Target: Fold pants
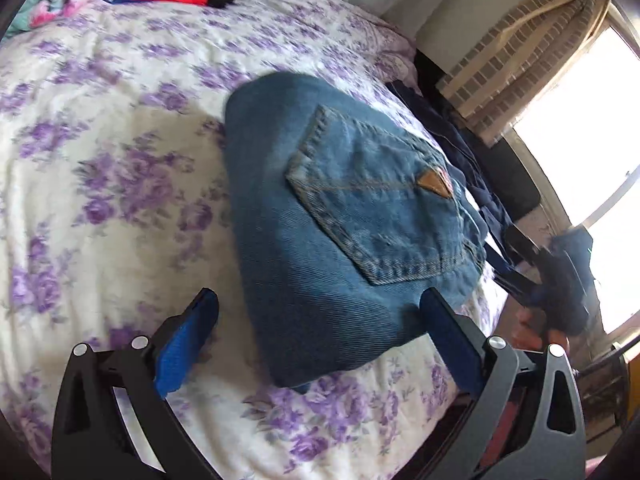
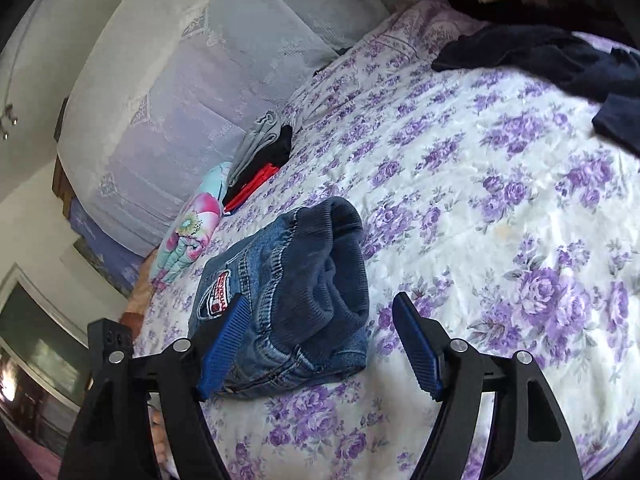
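A pair of blue jeans (image 1: 320,216) lies folded into a compact block on the floral bedspread (image 1: 100,160), back pocket with a tan patch facing up. My left gripper (image 1: 320,308) is open, its blue pads on either side of the near end of the jeans, holding nothing. In the right wrist view the jeans (image 2: 292,292) show their dark ribbed waistband and a red and white label. My right gripper (image 2: 320,312) is open just above the near edge of the jeans, holding nothing. The right gripper also shows in the left wrist view (image 1: 560,276), blurred.
A stack of folded clothes, grey, black and red (image 2: 260,160), lies by a flowered pillow (image 2: 192,224) near the headboard. Dark navy garments (image 2: 560,68) lie loose at the bed's far corner. A curtain and bright window (image 1: 580,140) stand past the bed edge.
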A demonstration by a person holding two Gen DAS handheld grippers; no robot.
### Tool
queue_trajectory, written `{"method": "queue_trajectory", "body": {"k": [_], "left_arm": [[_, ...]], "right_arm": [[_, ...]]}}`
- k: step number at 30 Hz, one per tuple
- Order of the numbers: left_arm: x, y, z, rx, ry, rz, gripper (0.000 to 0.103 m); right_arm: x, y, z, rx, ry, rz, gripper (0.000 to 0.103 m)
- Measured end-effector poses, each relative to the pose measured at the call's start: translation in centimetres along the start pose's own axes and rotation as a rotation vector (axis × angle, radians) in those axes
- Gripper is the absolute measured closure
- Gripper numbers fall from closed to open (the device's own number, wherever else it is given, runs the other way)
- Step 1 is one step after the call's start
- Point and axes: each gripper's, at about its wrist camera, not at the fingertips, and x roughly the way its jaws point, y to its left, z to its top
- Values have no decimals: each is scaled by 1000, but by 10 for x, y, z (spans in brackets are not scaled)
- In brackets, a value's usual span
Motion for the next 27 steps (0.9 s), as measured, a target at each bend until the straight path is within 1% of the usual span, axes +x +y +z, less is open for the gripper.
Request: {"method": "queue_trajectory", "body": {"k": [3,5,8,10,11,13,14,15,16,18,20,22,26,27], "left_arm": [[7,0,0,14,8,-19,5],[8,0,0,25,9,-32,5],[12,1,1,45,12,-46,4],[15,2,4,58,12,-59,4],[17,2,5,61,11,-68,4],[19,4,8,60,9,-90,4],[22,5,10,61,14,-103,4],[24,5,11,67,18,-108,4],[25,3,12,78,18,-108,4],[27,2,13,86,21,-116,4],[26,2,14,80,14,-132,4],[23,1,12,75,2,-143,7],[14,-10,11,103,-34,-102,19],[11,-12,11,105,-41,-98,20]], "right_arm": [[21,-17,13,40,78,17,28],[35,-23,20,55,127,64,28],[61,-24,33,37,211,131,28],[85,-23,41,20,282,198,28],[94,-22,46,18,301,237,28],[117,-22,55,43,371,338,27],[129,-18,58,44,395,345,27],[135,-13,60,28,411,333,27],[140,-6,60,6,427,323,22],[143,4,56,-38,428,290,21],[138,7,49,-68,396,267,28],[132,6,46,-43,367,274,37],[118,20,43,-56,313,268,44],[114,27,43,-64,298,273,45]]}}
